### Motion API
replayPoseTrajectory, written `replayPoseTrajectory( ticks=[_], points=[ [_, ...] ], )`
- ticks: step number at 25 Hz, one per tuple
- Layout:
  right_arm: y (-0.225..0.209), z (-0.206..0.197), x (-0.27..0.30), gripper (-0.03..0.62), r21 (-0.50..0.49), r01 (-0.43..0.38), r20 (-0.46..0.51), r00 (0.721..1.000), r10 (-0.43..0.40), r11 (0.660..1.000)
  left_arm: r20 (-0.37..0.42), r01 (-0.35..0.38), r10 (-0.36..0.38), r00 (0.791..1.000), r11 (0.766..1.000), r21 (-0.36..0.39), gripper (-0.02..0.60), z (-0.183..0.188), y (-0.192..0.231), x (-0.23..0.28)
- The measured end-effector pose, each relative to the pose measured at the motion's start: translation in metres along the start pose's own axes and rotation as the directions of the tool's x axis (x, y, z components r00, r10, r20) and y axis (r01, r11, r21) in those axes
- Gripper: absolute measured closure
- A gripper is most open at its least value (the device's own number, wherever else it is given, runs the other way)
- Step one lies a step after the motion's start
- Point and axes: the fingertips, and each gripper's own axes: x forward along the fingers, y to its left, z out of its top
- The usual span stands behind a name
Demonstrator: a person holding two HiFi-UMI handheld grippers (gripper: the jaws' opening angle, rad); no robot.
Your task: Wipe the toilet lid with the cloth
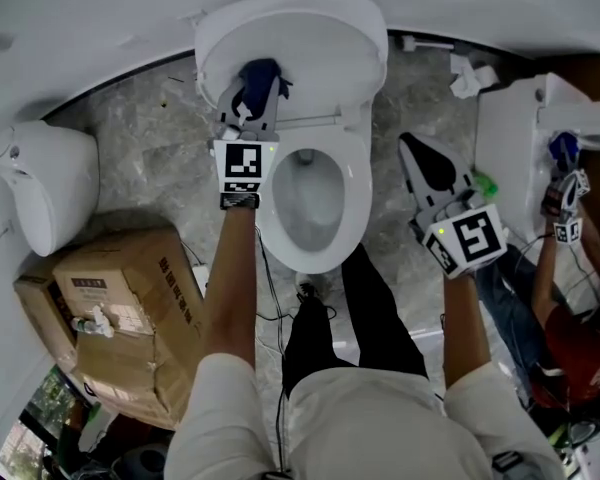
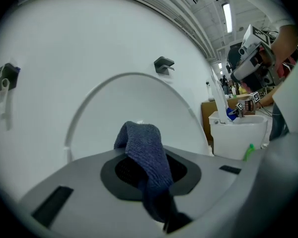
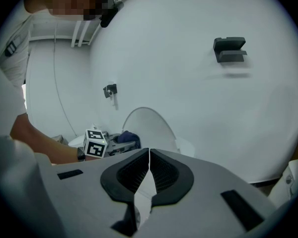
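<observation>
The white toilet's lid (image 1: 298, 36) stands raised behind the open bowl (image 1: 310, 198). My left gripper (image 1: 248, 96) is shut on a dark blue cloth (image 1: 261, 75), which is at the left part of the lid's inner face. In the left gripper view the cloth (image 2: 145, 155) drapes out of the closed jaws, with the lid (image 2: 104, 108) close ahead. My right gripper (image 1: 427, 165) hangs over the floor to the right of the bowl, shut and empty. The right gripper view shows its pads (image 3: 161, 170) pressed together, with the lid (image 3: 151, 125) and the cloth (image 3: 129, 136) farther off.
A cardboard box (image 1: 120, 308) sits on the floor at the left, beside a white fixture (image 1: 45, 183). A white cabinet (image 1: 520, 153) stands at the right, where another person's hand holds a gripper (image 1: 565, 208). Crumpled paper (image 1: 470, 76) lies near the wall.
</observation>
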Motion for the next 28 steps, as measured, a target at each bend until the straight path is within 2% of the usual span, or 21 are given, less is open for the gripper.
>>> replayPoseTrajectory(
  ticks=[8, 12, 17, 24, 28],
  points=[
    [0.01, -0.011, 0.006, 0.565, 0.0, 0.002, -0.006, 1.0, -0.002, 1.0, 0.005, -0.083, 0.083, 0.997, 0.996, 0.017, 0.514, -0.024, 0.039, -0.028],
    [0.011, -0.025, 0.006, 0.565, 0.005, 0.004, -0.02, 1.0, -0.004, 1.0, 0.0, -0.12, 0.12, 0.993, 0.993, -0.014, 0.514, -0.045, 0.051, -0.039],
    [0.011, -0.042, 0.006, 0.565, 0.001, 0.005, -0.029, 1.0, -0.005, 1.0, 0.022, -0.129, 0.129, 0.991, 0.992, -0.016, 0.514, -0.066, 0.049, -0.039],
    [-0.011, -0.049, 0.0, 0.565, 0.004, 0.041, -0.013, 0.999, -0.041, 0.999, 0.057, -0.201, 0.208, 0.976, 0.974, -0.106, 0.514, -0.066, 0.041, -0.029],
    [-0.021, -0.052, -0.009, 0.565, 0.007, 0.069, -0.002, 0.998, -0.069, 0.998, 0.073, -0.187, 0.195, 0.978, 0.977, -0.098, 0.514, -0.064, 0.021, -0.017]
  ],
)
